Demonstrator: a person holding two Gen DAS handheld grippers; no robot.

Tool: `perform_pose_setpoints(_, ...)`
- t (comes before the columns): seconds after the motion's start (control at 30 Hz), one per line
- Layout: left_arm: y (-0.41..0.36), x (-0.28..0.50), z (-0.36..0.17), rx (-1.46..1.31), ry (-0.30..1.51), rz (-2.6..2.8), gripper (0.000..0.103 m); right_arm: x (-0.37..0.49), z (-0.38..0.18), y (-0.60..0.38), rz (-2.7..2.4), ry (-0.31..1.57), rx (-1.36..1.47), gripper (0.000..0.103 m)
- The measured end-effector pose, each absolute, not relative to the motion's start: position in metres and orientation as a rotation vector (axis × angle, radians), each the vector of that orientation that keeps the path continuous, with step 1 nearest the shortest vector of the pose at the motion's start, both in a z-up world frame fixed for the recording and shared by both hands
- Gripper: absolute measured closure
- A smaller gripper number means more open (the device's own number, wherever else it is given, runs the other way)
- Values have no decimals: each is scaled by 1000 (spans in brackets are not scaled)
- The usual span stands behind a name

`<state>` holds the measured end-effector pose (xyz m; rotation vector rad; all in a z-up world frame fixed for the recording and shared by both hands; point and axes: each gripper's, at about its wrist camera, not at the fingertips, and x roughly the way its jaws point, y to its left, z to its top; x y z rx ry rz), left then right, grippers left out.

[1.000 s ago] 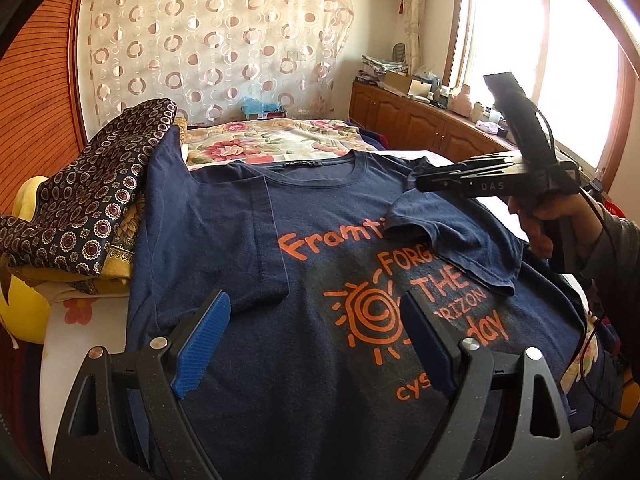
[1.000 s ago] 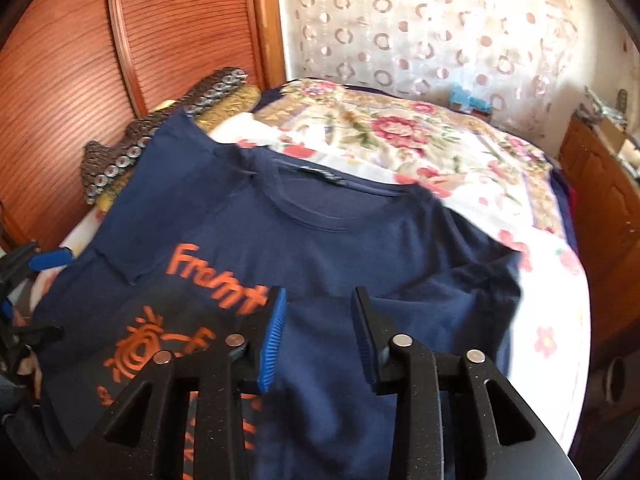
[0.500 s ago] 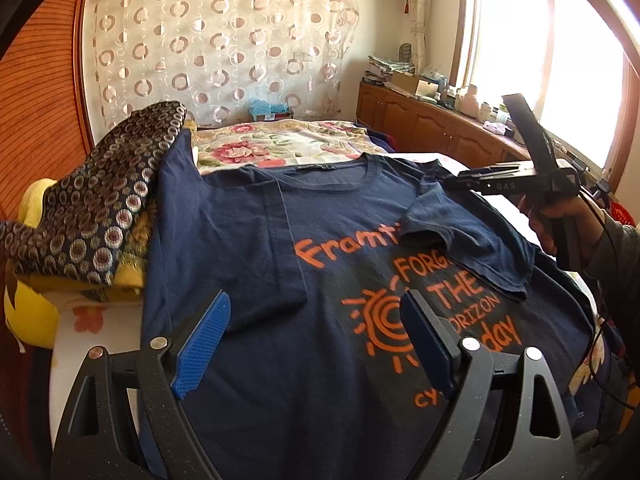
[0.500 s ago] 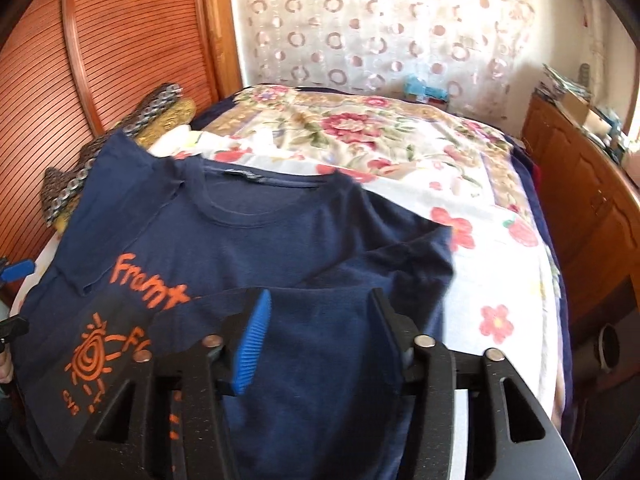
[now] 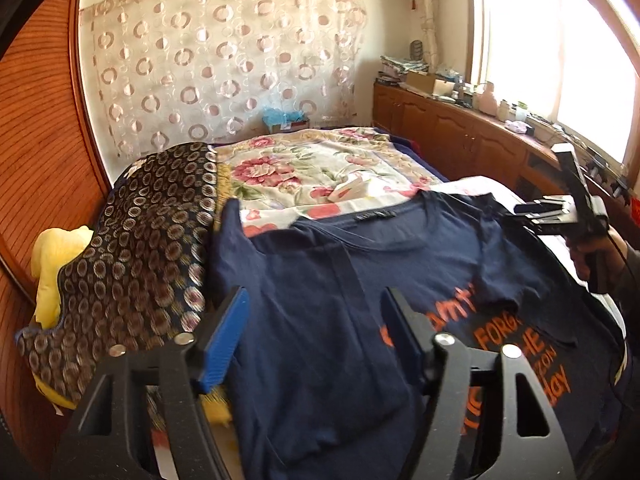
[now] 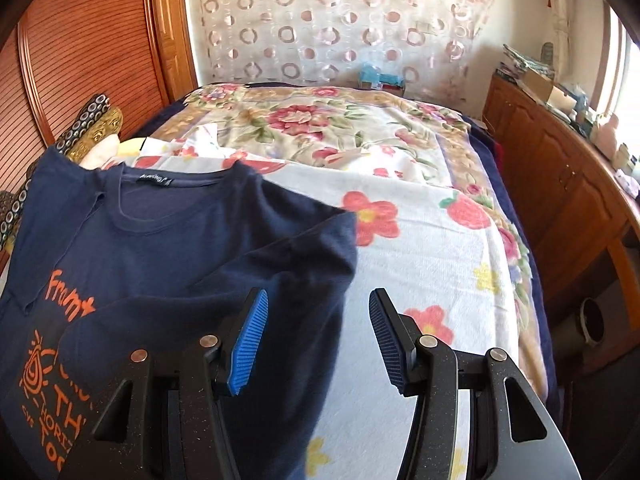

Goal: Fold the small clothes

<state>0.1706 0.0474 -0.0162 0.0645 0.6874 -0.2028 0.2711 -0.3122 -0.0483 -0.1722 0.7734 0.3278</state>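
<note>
Left wrist: ribbed blue-padded jaws closing, empty, over soft navy T-shirt; right jaws apart.

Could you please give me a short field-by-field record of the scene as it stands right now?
garment: navy T-shirt with orange print, lying front up
sleeves: both folded inward over the chest
surface: floral bedspread
beside shirt: patterned cloth over a yellow item
left gripper: above the shirt, jaws closing, nothing pressed between them
right gripper: over the shirt's edge, jaws apart, nothing held
</note>
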Motion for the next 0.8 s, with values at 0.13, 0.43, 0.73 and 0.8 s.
perform_pose_setpoints(0.13,60,194,-17,45,711,-173,38,283,-51,-313,346,782,-168,48)
perform_pose_setpoints(0.43,71,236,-24,49,772,-140,51,306,-59,-308,379,793,-194,48)
perform_pose_setpoints(0.73,76,270,-15,38,775,-117,65,308,-61,-308,366,797,-190,47)
perform_pose_setpoints(0.8,74,276,-18,61,800,-106,65,308,-61,-308,367,797,-189,47)
